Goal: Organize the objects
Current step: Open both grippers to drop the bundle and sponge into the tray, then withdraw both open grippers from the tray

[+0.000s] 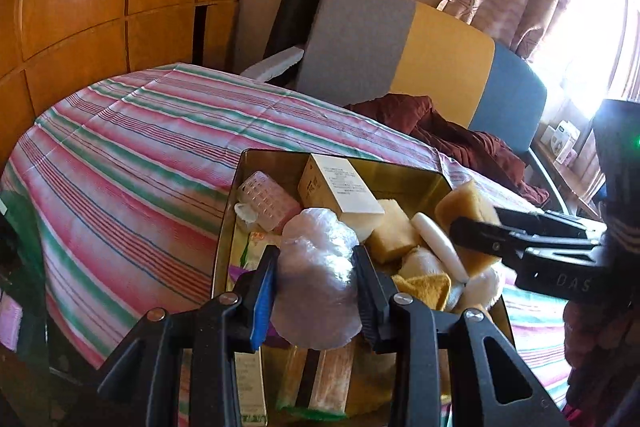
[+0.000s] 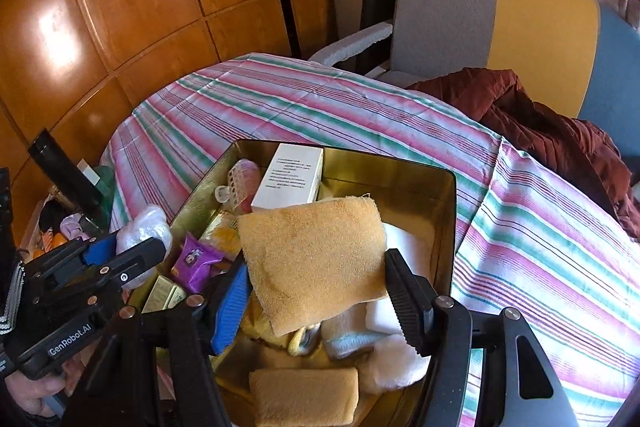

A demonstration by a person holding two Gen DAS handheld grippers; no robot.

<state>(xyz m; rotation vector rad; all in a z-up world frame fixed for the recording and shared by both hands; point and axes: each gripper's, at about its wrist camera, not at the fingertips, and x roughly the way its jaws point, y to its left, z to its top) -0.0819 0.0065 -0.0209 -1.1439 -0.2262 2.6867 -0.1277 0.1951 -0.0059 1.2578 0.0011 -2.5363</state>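
Observation:
My left gripper [image 1: 316, 259] is shut on a crumpled bundle of clear plastic film [image 1: 316, 295], held over the near left part of an open gold tin [image 1: 404, 173]. My right gripper [image 2: 316, 263] is shut on a flat yellow sponge [image 2: 312, 239] above the same tin [image 2: 454, 211]. In the left wrist view the right gripper [image 1: 476, 227] comes in from the right with the sponge [image 1: 466, 205]. The right wrist view shows the left gripper [image 2: 138, 239] at the tin's left edge with the plastic bundle [image 2: 146, 223]. The tin holds a white carton [image 2: 290, 179], a pink hair roller [image 1: 266, 199], more sponges and a purple packet [image 2: 196, 259].
The tin rests on a bed with a pink, green and white striped cover [image 1: 132, 155]. A dark red blanket [image 2: 560, 131] lies crumpled at the far right. A grey, yellow and blue headboard [image 1: 440, 59] and wooden wardrobe doors [image 2: 120, 7] stand behind. Small items lie beside the bed's left edge [image 2: 68, 227].

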